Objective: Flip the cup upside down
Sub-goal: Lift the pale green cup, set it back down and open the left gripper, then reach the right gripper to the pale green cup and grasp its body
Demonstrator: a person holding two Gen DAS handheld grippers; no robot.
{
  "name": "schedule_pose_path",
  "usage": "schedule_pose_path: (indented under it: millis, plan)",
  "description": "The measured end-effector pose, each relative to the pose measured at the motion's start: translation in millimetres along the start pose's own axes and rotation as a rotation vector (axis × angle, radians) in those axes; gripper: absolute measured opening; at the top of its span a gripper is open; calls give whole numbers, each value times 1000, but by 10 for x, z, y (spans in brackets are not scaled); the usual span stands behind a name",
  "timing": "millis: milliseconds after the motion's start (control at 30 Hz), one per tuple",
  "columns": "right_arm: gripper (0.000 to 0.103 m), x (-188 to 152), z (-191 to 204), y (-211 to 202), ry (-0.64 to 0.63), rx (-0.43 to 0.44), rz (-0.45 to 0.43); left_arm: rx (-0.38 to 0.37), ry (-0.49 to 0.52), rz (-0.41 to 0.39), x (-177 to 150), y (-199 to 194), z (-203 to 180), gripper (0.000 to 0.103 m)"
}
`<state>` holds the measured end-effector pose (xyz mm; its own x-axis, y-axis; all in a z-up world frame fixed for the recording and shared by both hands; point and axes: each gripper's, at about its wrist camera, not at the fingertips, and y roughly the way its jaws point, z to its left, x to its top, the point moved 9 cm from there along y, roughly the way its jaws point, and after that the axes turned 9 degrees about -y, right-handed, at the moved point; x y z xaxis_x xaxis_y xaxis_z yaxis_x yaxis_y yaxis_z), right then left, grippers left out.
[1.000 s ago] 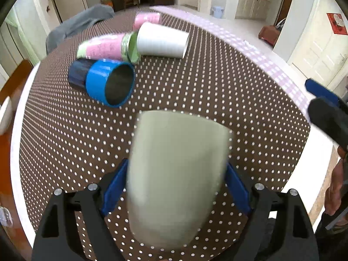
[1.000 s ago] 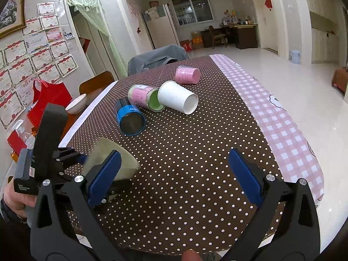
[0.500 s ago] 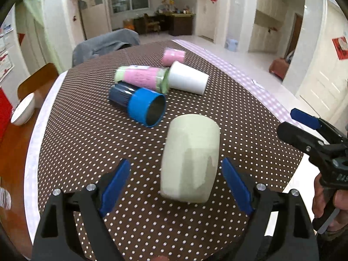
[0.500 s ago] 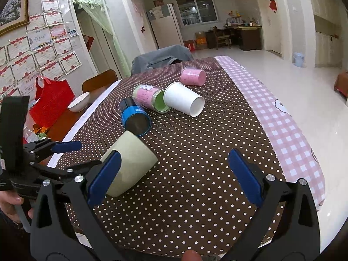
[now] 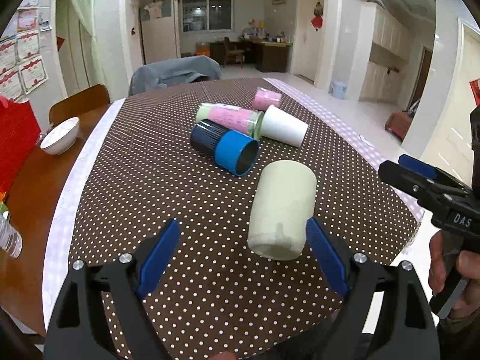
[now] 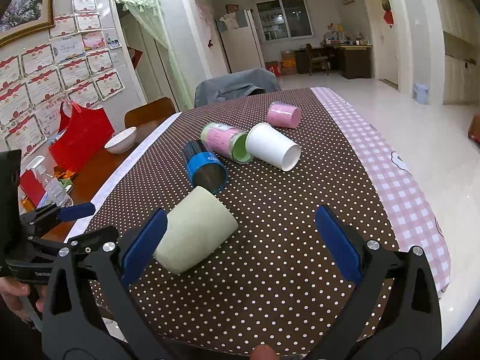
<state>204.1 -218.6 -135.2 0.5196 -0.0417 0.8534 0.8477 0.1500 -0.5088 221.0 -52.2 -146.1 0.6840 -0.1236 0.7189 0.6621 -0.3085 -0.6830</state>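
Observation:
A pale green cup (image 5: 283,210) lies on its side on the brown polka-dot tablecloth (image 5: 150,180), its closed base toward the near edge. It also shows in the right wrist view (image 6: 195,232). My left gripper (image 5: 243,261) is open and empty, drawn back just short of the cup, whose base lies near the right finger. My right gripper (image 6: 240,249) is open and empty above the near table edge, with the cup beside its left finger.
Further back lie a blue cup (image 5: 228,150), a pink and green cup (image 5: 231,117), a white cup (image 5: 283,129) and a pink cup (image 5: 265,99), all on their sides. A white bowl (image 5: 60,136) sits on bare wood at left. The table edge is close at right.
My left gripper opened and let go of the pale green cup, which now lies on the table. The gripper pulled back and rose. The right gripper stayed open.

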Motion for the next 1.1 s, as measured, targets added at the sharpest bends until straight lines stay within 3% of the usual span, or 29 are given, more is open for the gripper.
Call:
schedule_pose_path:
  millis: [267,433,833,1100]
  plan:
    - [97,115,81,-97,3,45,-47,27,-37,-76,-21,-285,103,85]
    - [97,162,191,-93,-67,8,-55,42,-51,-119,-18,-437,131,85]
    - [97,180,486,-130,-96,157,-52,103,-69,-201,-35,-681,201,85]
    - [97,265,598,-247,-204,153,-124,136,-96,-259,-65,-888,271,85]
